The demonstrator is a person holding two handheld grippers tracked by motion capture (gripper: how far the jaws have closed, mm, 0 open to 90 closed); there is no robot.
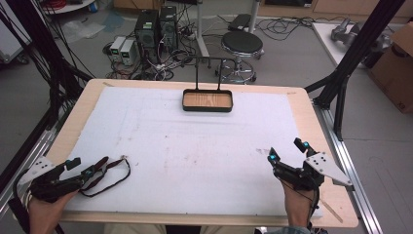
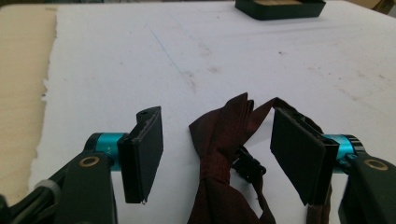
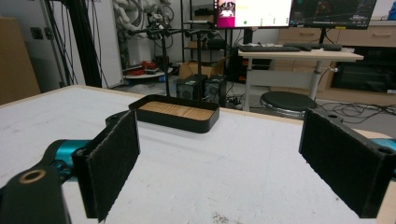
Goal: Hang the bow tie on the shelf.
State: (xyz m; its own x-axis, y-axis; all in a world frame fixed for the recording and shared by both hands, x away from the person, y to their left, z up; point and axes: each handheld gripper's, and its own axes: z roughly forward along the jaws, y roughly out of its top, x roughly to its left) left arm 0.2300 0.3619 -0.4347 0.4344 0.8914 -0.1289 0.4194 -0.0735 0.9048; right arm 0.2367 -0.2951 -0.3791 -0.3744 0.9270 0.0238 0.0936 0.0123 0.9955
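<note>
High view, left to right: my left gripper (image 1: 87, 168) lies low at the table's (image 1: 73, 114) near left corner, jaws apart around a dark red bow tie (image 1: 108, 165) on the white mat (image 1: 195, 146); the pads don't press it. Its thin strap (image 1: 119, 180) loops just beside. A black tray (image 1: 207, 101) sits at the far middle. My right gripper (image 1: 287, 150) rests near right, jaws spread wide, holding nothing.
</note>
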